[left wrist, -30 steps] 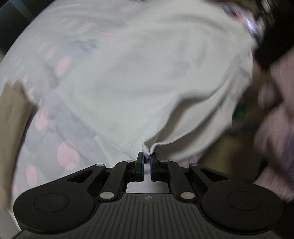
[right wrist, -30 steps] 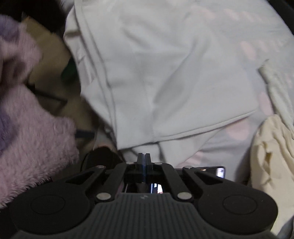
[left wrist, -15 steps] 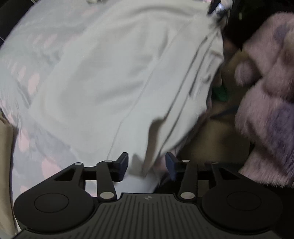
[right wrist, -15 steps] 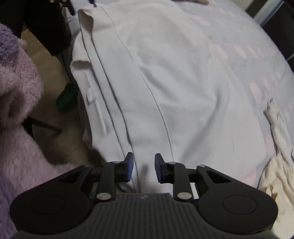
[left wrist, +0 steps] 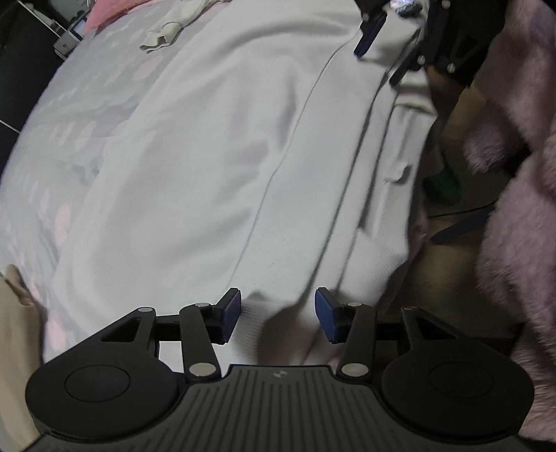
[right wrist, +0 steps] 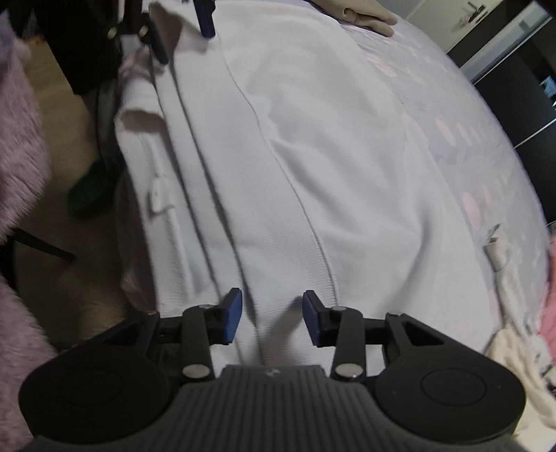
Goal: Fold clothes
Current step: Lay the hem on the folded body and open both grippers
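A white garment lies folded lengthwise on the bed, a seam running down its middle and one long edge hanging over the bed's side. My left gripper stands open just above one end of it, nothing between its blue pads. At the opposite end my right gripper is open too, also holding nothing. Each gripper shows at the top of the other's view: the right gripper far away in the left wrist view, the left gripper far away in the right wrist view.
The bedsheet is pale with pink spots. Cream clothes lie on it: one piece beside my left gripper, another farther off, a crumpled one by my right. A fluffy lilac sleeve and a green object on the floor flank the bed's edge.
Both grippers, shut on the garment's edge a second ago, have laid it down, let go and opened wider. The garment now lies flat and both grippers have drawn back from it.
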A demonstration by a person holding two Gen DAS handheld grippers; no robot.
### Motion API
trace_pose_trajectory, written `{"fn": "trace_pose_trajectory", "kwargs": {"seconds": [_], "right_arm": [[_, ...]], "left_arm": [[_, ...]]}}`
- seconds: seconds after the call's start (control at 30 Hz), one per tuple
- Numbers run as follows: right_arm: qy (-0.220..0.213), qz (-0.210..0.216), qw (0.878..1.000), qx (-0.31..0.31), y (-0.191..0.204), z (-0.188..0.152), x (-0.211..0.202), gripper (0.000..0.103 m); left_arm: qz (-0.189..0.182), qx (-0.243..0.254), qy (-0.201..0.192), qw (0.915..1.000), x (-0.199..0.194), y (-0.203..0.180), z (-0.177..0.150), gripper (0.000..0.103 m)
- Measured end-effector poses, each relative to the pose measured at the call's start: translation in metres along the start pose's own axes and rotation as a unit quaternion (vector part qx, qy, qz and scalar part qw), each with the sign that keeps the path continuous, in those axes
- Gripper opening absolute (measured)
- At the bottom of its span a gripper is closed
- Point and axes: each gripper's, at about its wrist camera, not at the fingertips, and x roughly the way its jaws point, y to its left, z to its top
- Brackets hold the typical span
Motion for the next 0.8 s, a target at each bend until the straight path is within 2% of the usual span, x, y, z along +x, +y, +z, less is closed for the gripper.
{"fn": "trace_pose_trajectory", "kwargs": {"seconds": [0.07,0.1,0.23,0.27,0.3,0.37,0.47,0.6,0.7,0.8], "right_arm": [[-0.002,-0.010,1.000,-0.009,0.003,-0.001,0.001,0.030],[-0.004,-0.014,1.000,-0.012,0.004,-0.002,0.001,0.021],[-0.002,-0.036,0.998,-0.058,0.015,-0.005,0.003,0.018],[-0.001,-0.040,0.997,-0.070,0.019,-0.006,0.004,0.014],[-0.003,-0.036,0.997,-0.074,0.019,-0.006,0.003,0.005],[-0.013,-0.032,0.998,-0.057,0.013,-0.004,-0.003,0.004],[-0.030,-0.018,0.999,-0.005,-0.007,0.000,-0.017,0.003],[-0.047,0.038,0.998,0.029,-0.036,0.001,-0.047,0.002],[-0.039,0.093,0.995,0.014,-0.043,-0.001,-0.057,0.002],[-0.012,0.126,0.992,-0.006,-0.032,0.000,-0.044,0.002]], "left_arm": [[0.013,-0.011,-0.001,0.9999,0.003,0.002,-0.001,0.042],[0.016,-0.015,-0.004,0.9998,0.002,0.003,-0.002,0.035],[0.026,-0.001,-0.004,0.9996,0.003,-0.004,-0.005,0.028],[0.027,0.006,0.001,0.9996,0.006,-0.007,-0.006,0.025],[0.027,0.014,0.005,0.9995,0.007,-0.009,-0.006,0.018],[0.032,0.017,0.003,0.9993,0.005,-0.007,-0.006,0.003],[0.014,-0.017,-0.012,0.9997,-0.008,0.008,-0.009,0.002],[-0.024,-0.040,-0.032,0.9984,-0.037,0.027,-0.016,0.002],[-0.041,-0.010,-0.021,0.9989,-0.047,0.027,-0.023,0.002],[-0.071,0.014,-0.002,0.9973,-0.041,0.018,-0.026,0.002]]}}
